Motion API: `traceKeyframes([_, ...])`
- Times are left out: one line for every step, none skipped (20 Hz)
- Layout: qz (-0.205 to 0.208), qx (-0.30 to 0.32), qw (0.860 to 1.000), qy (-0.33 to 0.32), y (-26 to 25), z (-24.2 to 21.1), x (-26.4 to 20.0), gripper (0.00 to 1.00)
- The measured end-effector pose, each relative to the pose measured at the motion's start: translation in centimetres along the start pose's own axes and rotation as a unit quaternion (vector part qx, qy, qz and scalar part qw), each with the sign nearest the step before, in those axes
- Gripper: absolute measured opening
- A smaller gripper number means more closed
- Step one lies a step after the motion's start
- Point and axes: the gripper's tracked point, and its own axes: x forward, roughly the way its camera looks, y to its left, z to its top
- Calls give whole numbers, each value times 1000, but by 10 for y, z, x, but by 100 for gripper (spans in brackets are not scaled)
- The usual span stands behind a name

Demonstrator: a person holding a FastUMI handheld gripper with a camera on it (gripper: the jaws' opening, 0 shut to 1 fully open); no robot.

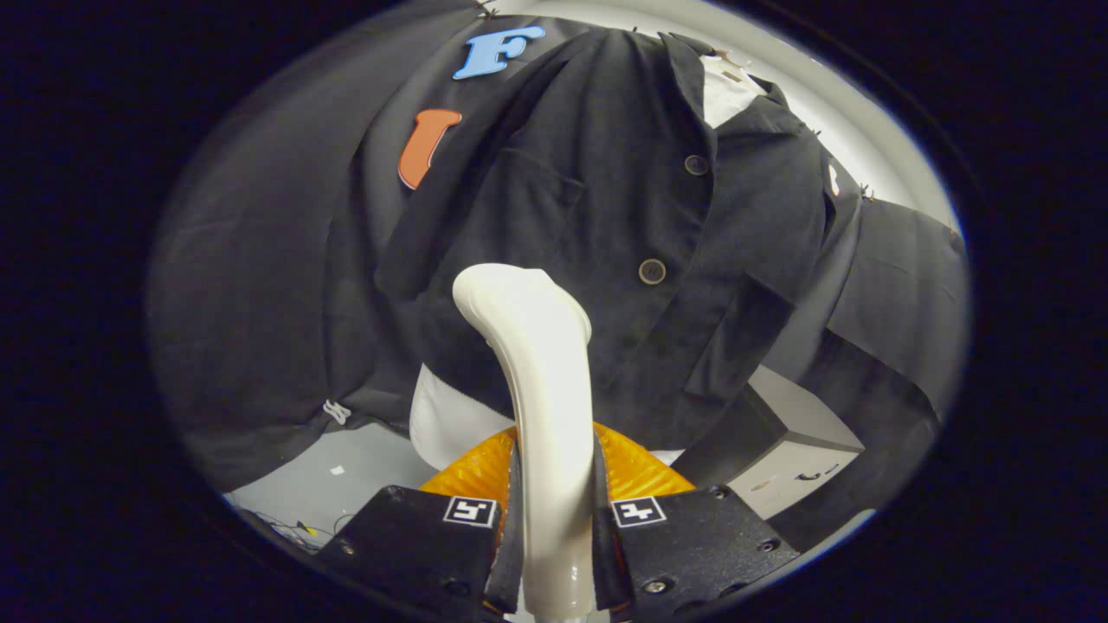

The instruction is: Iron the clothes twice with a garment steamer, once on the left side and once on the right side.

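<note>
We see the claw (554,528) clenched on the garment steamer (541,407), its two fingers pressing the smooth, glossy handle from either side, each finger carrying a small square printed marker on its flat upper face. The steamer is a rounded, creamy plastic wand that rises from between the fingers and curves over at the top into a blunt, bulbous head, which sits close against the lower front of the jacket (606,199); whether the head actually touches the cloth we cannot tell. The jacket hangs just beyond the fingers, a dark garment of matte, slightly napped fabric with a soft, felt-like grain. Its front placket runs at a tilt up from the steamer, bearing two round, flat buttons (652,271), one close to the steamer's head and one higher. A patch pocket (528,195) with a straight stitched top edge sits on the chest above the steamer's head, and another pocket (740,333) with squared corners lies on the other side of the placket. A white lining (723,91) shows at the open collar, and a pale fabric panel (450,424) peeks out under the hem beside the wand. Behind the fingers bulges a ribbed orange piece (636,467) with fine parallel ridges. A light grey floor (346,459) lies below the hem.
</note>
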Motion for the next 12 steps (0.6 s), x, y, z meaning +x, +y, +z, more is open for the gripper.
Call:
traceKeyframes([3, -5, 1000, 7, 3, -8, 0, 35])
traceKeyframes([5, -11, 1000, 12, 6, -16, 1, 35])
traceKeyframes([10, -14, 1000, 18, 7, -22, 2, 35])
traceKeyframes([16, -16, 999, 23, 9, -29, 2, 35])
traceKeyframes([22, -17, 999, 30, 10, -35, 3, 35])
traceKeyframes([30, -15, 999, 35, 10, -44, 3, 35])
traceKeyframes([38, -12, 998, 43, 10, -53, 1, 35])
traceKeyframes([48, -10, 997, 51, 10, -65, 1, 35])
traceKeyframes([58, -6, 997, 55, 8, -77, -3, 35])
traceKeyframes([63, -3, 996, 57, 2, -89, -10, 35])
traceKeyframes([67, -1, 996, 60, -9, -101, -18, 35])
traceKeyframes([71, 4, 995, 66, -22, -114, -26, 35])
